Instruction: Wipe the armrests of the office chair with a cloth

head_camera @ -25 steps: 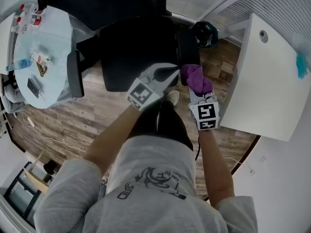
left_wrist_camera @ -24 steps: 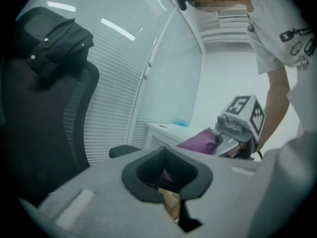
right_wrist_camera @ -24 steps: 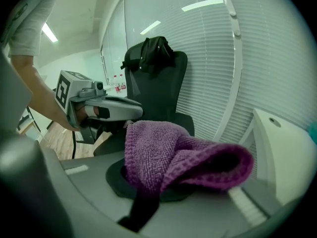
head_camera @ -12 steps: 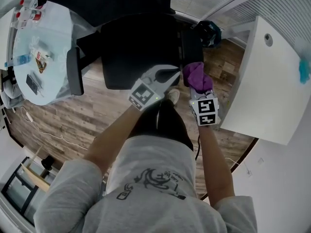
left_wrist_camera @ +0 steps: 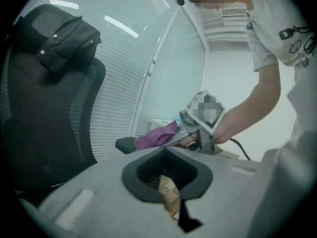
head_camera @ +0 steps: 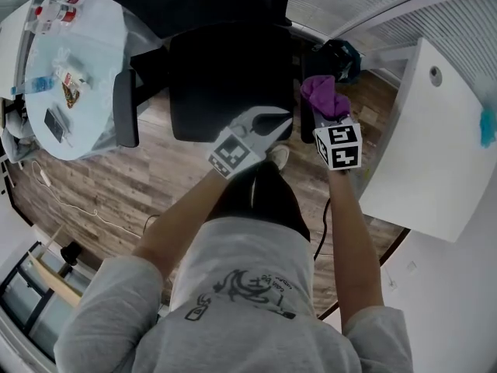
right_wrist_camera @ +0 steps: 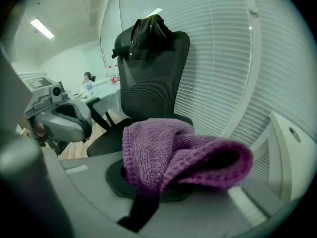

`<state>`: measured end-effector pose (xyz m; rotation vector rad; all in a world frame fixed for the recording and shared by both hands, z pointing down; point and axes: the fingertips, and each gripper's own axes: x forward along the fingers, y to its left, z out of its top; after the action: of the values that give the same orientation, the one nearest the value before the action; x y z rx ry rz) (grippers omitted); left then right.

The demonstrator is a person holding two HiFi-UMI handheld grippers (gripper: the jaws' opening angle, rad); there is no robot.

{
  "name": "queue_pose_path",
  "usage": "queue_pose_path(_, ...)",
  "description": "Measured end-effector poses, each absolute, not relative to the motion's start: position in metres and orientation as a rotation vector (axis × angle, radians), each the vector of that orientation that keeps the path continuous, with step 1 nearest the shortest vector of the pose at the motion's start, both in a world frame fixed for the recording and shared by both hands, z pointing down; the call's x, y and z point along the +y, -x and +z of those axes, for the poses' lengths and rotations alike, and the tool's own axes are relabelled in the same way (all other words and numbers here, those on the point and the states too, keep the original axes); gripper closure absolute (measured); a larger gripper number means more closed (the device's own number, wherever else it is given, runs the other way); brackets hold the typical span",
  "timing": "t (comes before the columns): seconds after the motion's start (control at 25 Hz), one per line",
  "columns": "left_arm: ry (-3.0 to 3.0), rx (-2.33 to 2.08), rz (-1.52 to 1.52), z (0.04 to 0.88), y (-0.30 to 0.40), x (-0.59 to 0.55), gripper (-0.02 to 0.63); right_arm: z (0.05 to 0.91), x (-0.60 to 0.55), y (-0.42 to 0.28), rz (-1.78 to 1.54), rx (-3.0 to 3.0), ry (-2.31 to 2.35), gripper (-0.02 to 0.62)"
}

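Table (head_camera: 85,92) far left, then left armrest (head_camera: 124,119), left gripper (head_camera: 272,123) pressed together on nothing over the chair (head_camera: 229,76), right gripper (head_camera: 324,111) pinching the cloth (head_camera: 326,98) on the right armrest (head_camera: 305,68): press flat, sweep lengthwise, desk (head_camera: 419,146) close beside, wood floor (head_camera: 155,177) below.

I've got the purple waffle-weave cloth (right_wrist_camera: 168,155) looking nubbly and matt; the black office chair (right_wrist_camera: 148,78) shows open mesh fabric on its back; wood-grain plank floor (head_camera: 101,185), dull sheen; smooth white bench (head_camera: 419,154).
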<state>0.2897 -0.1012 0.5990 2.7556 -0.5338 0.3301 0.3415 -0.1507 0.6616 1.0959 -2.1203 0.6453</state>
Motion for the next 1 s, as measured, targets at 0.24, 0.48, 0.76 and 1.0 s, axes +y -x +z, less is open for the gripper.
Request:
queue_pose_path(0.24,-2.748,-0.551,0.334,0.598,-0.281,-0.101,0.604,0.667,-0.206,-0.337,0.618,-2.097,-1.081,0.563)
queue_pose_path(0.48,-2.748,-0.557,0.345,0.598,-0.277,-0.099,0.604,0.671,-0.243,-0.332,0.624,-2.079,-1.052,0.563)
queue_pose_path(0.76,-2.751,-0.534,0.364,0.601,-0.28,-0.095,0.604,0.667,-0.229,-0.333,0.599,-2.089,-1.08,0.563)
queue_pose_path(1.0,-2.755,-0.515,0.376,0.599,-0.28,-0.092,0.604,0.661,-0.177,-0.334,0.577,-2.096,-1.069,0.563)
